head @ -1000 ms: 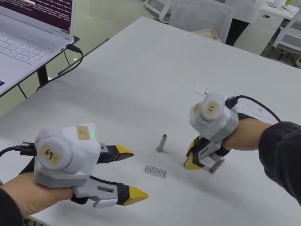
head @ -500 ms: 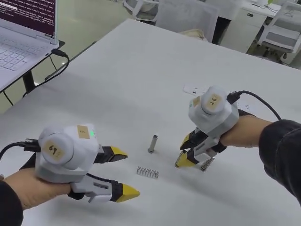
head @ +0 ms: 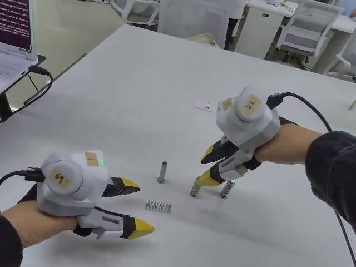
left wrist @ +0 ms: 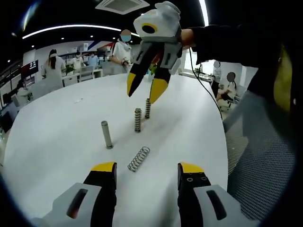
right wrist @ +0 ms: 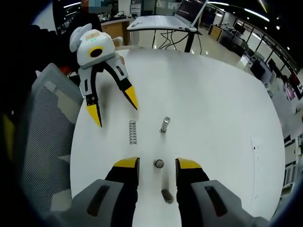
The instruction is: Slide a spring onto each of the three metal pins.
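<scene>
Jaws on both your grippers stand spread w/ nothing between them. Your left gripper [head: 137, 207] sits low over the table [head: 139, 100], tips pointing at the loose spring [head: 158, 207], which lies flat just in front of the bare pin [head: 162, 171], approx. between that pin and your jaws. Your right gripper [head: 204, 167] hangs tilted, tips down, just above the first sprung pin [head: 195, 187]; the second sprung pin [head: 226, 189] stands upright beside it, both to the right of the bare pin.

The left tongs [head: 139, 206] and right tongs [head: 203, 170] are black with yellow tips; table [head: 139, 83] white; pin [head: 162, 172] and spring [head: 158, 207] silver-grey.
</scene>
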A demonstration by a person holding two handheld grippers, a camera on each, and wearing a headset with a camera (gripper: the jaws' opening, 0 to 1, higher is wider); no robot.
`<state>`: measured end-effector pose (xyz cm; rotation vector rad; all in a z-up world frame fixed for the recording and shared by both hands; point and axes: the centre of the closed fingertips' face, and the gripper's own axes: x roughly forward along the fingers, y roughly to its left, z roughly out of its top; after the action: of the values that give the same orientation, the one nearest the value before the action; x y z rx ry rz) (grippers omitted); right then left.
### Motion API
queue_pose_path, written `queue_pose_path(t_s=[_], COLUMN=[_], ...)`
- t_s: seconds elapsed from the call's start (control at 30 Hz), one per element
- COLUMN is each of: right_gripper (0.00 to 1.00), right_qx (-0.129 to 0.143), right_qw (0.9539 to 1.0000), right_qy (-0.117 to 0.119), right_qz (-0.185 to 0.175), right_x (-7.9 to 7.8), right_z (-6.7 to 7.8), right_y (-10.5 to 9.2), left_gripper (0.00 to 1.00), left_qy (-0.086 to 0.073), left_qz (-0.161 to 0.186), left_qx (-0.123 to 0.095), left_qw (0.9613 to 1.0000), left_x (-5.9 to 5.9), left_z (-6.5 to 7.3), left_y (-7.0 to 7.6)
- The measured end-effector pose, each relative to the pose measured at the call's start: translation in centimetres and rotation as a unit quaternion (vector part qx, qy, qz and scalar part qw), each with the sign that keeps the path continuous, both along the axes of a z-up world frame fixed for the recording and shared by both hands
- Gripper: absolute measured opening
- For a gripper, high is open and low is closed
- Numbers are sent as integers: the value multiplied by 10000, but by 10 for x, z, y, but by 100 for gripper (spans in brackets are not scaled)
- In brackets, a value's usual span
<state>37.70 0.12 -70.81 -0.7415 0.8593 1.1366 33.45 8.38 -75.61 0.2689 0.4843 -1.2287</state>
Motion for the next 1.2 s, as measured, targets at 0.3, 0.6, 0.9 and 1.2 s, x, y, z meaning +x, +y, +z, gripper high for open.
queue_pose_path(t_s=[0.3,0.6,0.9,1.2], right_gripper=[32,39,42,45], right_qx=[354,817,1240,1722], right_qw=[9988,9922,9783,9592], right_qy=[-238,-305,-367,-386], right_qz=[-259,-895,-1619,-2209], right_x=[-18,-49,-75,-93], right_z=[18,19,20,17], right_y=[-12,-41,-73,-87], left_gripper=[46,44,42,38], left_qy=[49,63,62,44], left_qz=[-121,-202,-276,-329], left_qx=[56,98,139,167], left_qw=[9999,9997,9995,9993], left_x=[4,6,7,8], left_z=[-4,-7,-11,-14], left_y=[-5,-9,-11,-12])
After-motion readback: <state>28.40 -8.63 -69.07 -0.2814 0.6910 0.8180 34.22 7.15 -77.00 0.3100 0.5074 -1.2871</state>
